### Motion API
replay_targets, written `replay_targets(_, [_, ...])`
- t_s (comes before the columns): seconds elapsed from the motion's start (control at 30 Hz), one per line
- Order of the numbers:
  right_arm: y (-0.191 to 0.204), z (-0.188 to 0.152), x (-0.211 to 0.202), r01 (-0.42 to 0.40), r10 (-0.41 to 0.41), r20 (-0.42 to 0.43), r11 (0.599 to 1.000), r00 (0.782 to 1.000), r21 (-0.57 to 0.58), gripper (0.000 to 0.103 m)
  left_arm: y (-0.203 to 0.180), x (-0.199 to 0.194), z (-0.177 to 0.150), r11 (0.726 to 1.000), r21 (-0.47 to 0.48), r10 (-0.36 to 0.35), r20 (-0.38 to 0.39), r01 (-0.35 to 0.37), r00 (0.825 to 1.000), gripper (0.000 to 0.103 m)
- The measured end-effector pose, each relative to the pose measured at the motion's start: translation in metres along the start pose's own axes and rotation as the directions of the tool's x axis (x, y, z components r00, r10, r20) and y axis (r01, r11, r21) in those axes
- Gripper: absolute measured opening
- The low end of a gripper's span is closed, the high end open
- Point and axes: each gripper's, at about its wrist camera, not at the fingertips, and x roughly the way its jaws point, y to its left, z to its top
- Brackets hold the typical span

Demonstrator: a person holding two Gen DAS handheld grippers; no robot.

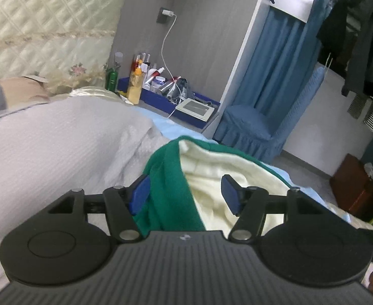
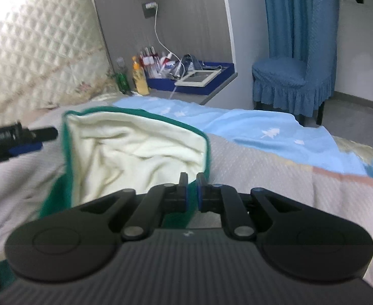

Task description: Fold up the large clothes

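Left wrist view: my left gripper fills the lower half of the frame, its blue pads spread wide apart. The garment, green outside with a cream lining, lies bunched between and under the fingers at lower centre. The left pad touches the green fold; the right pad stands over the cream lining, and I cannot tell whether it touches. Nothing is clamped on this side. The garment rests on a grey-white bedspread that takes up the left middle of the frame. A light blue sheet shows just behind the garment.

Upper left: quilted headboard. Centre: nightstand tray crowded with bottles and a white tablet-like device. A white cable runs up to a wall socket. Right of centre: blue chair before a blue curtain. Dark clothes hang at upper right.

Right wrist view: my right gripper sits at lower centre, pads drawn close with a thin fold of the garment's green edge pinched between them. The garment opens toward upper left, cream lining up, green border around it. My left gripper enters at the left edge, near the garment's left border; contact there is blurred. The blue sheet crosses the right middle of the frame over the bedspread.
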Motion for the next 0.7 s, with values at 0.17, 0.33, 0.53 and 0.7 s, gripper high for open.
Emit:
replay_targets(0.17, [0.017, -0.010, -0.079, -0.014, 0.015, 0.044, 1.000, 0.999, -0.023, 0.011, -0.014, -0.081, -0.018, 0.999, 0.026, -0.040, 0.009, 0.040, 0.999, 0.067])
replay_targets(0.33, [0.034, -0.028, -0.164, -0.053, 0.055, 0.035, 0.997, 0.998, -0.063, 0.012, -0.026, -0.179, -0.041, 0.997, 0.057, -0.048, -0.007, 0.049, 0.999, 0.067])
replay_targets(0.53, [0.040, -0.066, -0.270, -0.104, 0.104, -0.006, 0.992, 0.995, -0.077, 0.048, -0.013, -0.305, -0.074, 0.998, -0.017, -0.062, -0.007, 0.062, 0.998, 0.068])
replay_targets(0.7, [0.023, -0.107, -0.343, -0.133, 0.121, -0.131, 0.987, 0.984, -0.089, 0.070, 0.029, -0.398, -0.126, 0.984, -0.168, -0.079, -0.082, 0.064, 0.994, 0.073])
